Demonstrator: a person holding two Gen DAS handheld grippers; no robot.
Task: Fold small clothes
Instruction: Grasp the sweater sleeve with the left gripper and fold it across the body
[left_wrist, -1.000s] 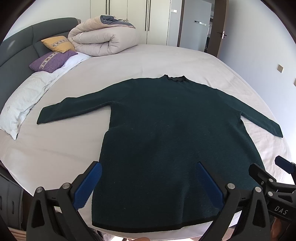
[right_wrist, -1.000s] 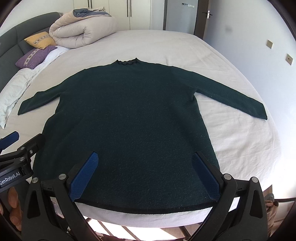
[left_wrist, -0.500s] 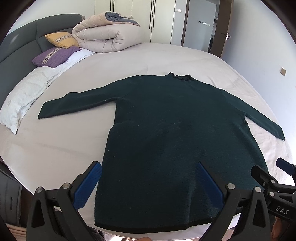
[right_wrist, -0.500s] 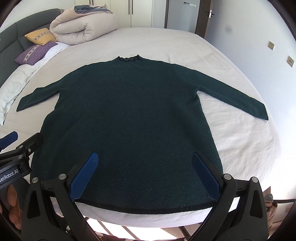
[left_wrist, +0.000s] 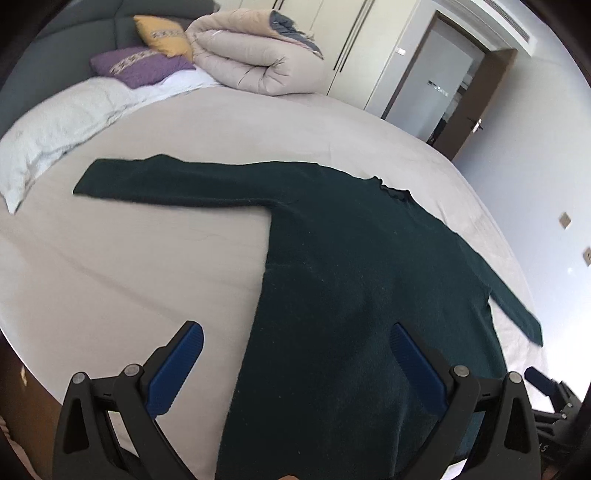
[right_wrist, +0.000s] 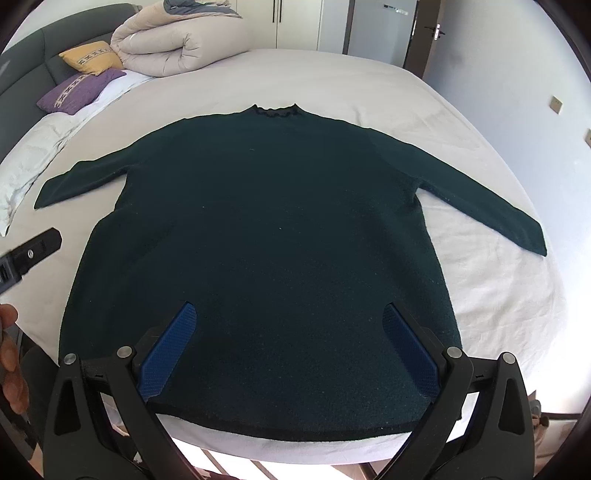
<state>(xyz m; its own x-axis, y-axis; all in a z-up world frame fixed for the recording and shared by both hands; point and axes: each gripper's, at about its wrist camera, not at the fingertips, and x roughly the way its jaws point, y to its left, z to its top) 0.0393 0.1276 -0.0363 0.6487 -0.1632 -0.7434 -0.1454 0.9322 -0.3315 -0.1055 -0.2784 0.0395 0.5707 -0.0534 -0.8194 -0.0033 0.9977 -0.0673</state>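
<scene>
- Two grippers hover over the hem end of a dark green sweater (right_wrist: 266, 236), which lies flat and face-up on the bed (right_wrist: 369, 85), sleeves spread.
- Left of the sweater's collar: a purple pillow (right_wrist: 79, 90), a yellow pillow (right_wrist: 92, 57) and a rolled duvet (right_wrist: 173, 40).
- Left gripper (left_wrist: 295, 369): fingers released, spread wide astride the sweater's left edge, grasping nothing.
- Right gripper (right_wrist: 288, 350): fingers released above the hem, empty.

Left gripper (left_wrist: 295, 339) now farther left.
</scene>
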